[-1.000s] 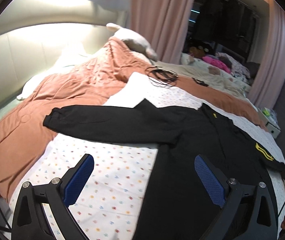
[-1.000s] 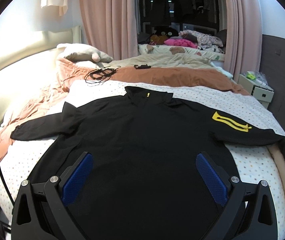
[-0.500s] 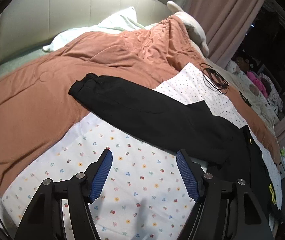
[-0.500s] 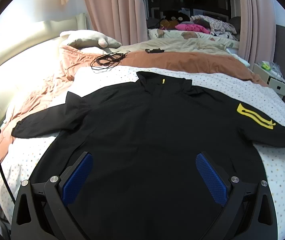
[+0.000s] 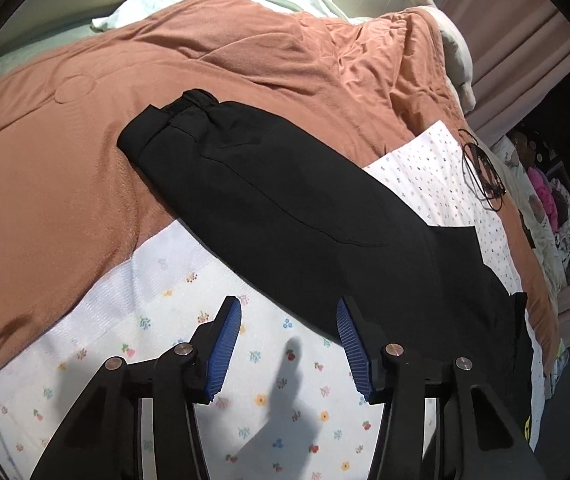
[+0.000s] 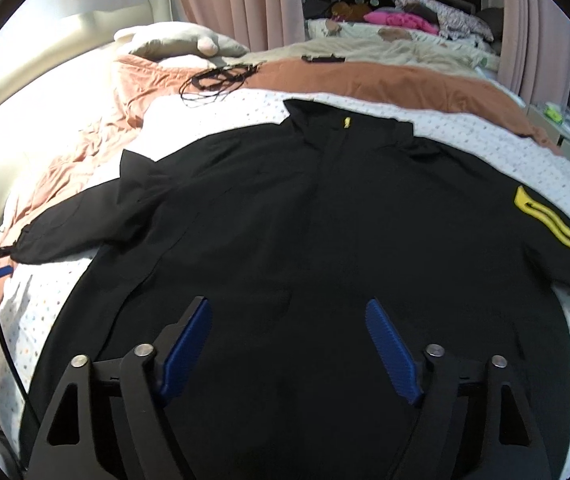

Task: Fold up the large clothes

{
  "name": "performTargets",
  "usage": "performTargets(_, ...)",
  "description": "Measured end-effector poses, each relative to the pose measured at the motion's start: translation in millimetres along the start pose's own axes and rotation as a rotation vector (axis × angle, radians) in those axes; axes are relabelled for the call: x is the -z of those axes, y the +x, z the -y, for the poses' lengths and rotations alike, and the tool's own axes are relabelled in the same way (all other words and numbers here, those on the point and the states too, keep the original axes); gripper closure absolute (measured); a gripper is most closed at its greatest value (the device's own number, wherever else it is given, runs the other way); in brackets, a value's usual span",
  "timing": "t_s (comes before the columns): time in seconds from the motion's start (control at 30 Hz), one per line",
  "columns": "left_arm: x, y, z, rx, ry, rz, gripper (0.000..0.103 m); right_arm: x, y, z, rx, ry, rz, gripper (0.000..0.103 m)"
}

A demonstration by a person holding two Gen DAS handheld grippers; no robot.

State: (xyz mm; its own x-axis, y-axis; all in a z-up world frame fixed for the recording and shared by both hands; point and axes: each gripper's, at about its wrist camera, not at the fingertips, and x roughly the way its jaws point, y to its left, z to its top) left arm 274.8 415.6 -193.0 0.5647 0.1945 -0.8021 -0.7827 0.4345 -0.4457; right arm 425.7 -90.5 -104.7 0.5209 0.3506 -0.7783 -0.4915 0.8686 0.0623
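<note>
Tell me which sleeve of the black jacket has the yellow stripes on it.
The sleeve at the right edge of the right wrist view bears the yellow stripes. The other sleeve, reaching over the orange blanket, is plain black.

Both wrist views tilt down, close over the jacket (image 6: 305, 220): left above its sleeve (image 5: 265, 200), right above its body; sleeve shared.
</note>
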Motion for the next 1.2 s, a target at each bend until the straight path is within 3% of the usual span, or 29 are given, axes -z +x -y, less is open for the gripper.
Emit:
performTargets(0.13,-13,21,-12,-0.018,-0.052,-0.033,0.058,-5,17,-6,-0.027,0.016,-0.028,0.036)
performTargets(0.2,-18,27,-20,-0.015,-0.094,-0.036,0.061,-10,27,-8,-0.055,0.031,-0.046,0.049)
performTargets(0.3,-28,33,-27,-0.013,-0.123,-0.03,0.064,-18,38,-11,-0.08,0.058,-0.049,0.051)
performTargets(0.37,-34,37,-30,-0.025,-0.135,-0.024,0.073,-24,45,-17,-0.107,0.073,-0.046,0.055)
performTargets(0.43,-39,40,-34,-0.021,-0.163,-0.019,0.091,-29,52,-23,-0.128,0.074,-0.041,0.061)
performTargets(0.53,-46,36,-39,0.023,-0.203,0.008,0.098,-34,65,-35,-0.168,0.082,-0.034,0.061)
performTargets(0.97,-86,-70,37,0.169,0.002,0.244,0.102,-70,126,-85,-0.34,0.181,-0.112,0.089)
performTargets(1.2,-100,-123,102,0.282,0.105,0.313,0.102,-73,175,-105,-0.378,0.254,-0.197,0.089)
